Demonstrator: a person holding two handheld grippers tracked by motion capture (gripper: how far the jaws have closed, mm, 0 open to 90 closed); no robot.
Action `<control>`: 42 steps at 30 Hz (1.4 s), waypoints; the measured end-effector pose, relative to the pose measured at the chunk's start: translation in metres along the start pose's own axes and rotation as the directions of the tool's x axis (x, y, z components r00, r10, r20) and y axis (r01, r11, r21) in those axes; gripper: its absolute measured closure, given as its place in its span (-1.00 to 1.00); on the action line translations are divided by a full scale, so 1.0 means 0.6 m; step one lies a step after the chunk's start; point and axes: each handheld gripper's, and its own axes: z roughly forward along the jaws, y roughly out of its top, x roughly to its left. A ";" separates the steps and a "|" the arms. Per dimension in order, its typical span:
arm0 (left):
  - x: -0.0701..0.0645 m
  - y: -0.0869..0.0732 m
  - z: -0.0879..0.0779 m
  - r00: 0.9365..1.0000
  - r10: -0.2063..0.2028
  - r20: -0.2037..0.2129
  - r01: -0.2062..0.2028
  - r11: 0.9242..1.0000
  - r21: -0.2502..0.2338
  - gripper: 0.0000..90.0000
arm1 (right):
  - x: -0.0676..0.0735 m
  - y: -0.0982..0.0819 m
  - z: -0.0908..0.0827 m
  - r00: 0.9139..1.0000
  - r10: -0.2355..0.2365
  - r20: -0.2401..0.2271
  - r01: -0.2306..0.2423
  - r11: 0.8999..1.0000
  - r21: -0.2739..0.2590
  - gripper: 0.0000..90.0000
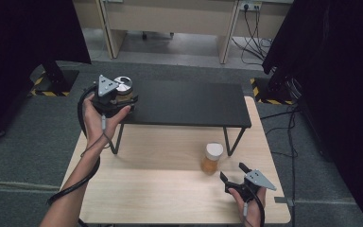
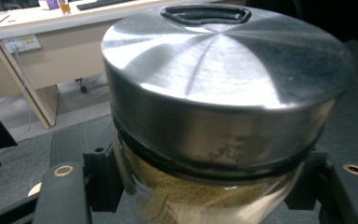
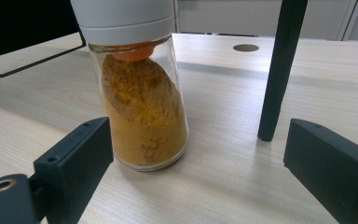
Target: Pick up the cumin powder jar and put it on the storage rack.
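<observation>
A glass jar with a brushed metal lid (image 1: 123, 85) and brownish grains inside is clamped in my left gripper (image 1: 122, 98) over the left end of the black shelf (image 1: 189, 101). In the left gripper view the jar (image 2: 223, 70) sits between the two jaws, my left gripper (image 2: 209, 186) shut on its glass body. A white-lidded spice jar (image 1: 212, 158) of orange powder stands upright on the wooden table (image 1: 160, 189). My right gripper (image 1: 233, 172) is open just in front of it; in the right gripper view the spice jar (image 3: 142, 107) stands beyond the left jaw of my right gripper (image 3: 198, 135), untouched.
The shelf stands on thin black legs; one leg (image 3: 277, 70) is close to the right of the spice jar. Dark curtains flank the table, and desks and cables (image 1: 253, 28) lie beyond. Bare tabletop stretches left of the spice jar.
</observation>
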 end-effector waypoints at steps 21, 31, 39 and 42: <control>0.013 -0.040 0.022 0.998 -0.066 -0.007 0.065 0.997 -0.035 -0.33 | 0.001 0.001 0.000 1.000 -0.006 0.001 0.006 1.000 0.003 -0.82; 0.013 -0.068 0.026 0.995 -0.098 -0.006 0.096 0.990 -0.101 -0.33 | 0.002 0.000 0.000 1.000 -0.008 0.002 0.008 1.000 0.001 -0.82; 0.013 -0.076 0.026 0.995 -0.100 -0.006 0.099 0.988 -0.118 -0.33 | 0.003 0.001 0.000 1.000 -0.011 0.003 0.011 1.000 0.002 -0.82; 0.014 -0.076 0.026 0.995 -0.099 -0.003 0.098 0.988 -0.118 -0.33 | 0.002 0.000 0.000 1.000 -0.012 0.003 0.012 1.000 0.000 -0.82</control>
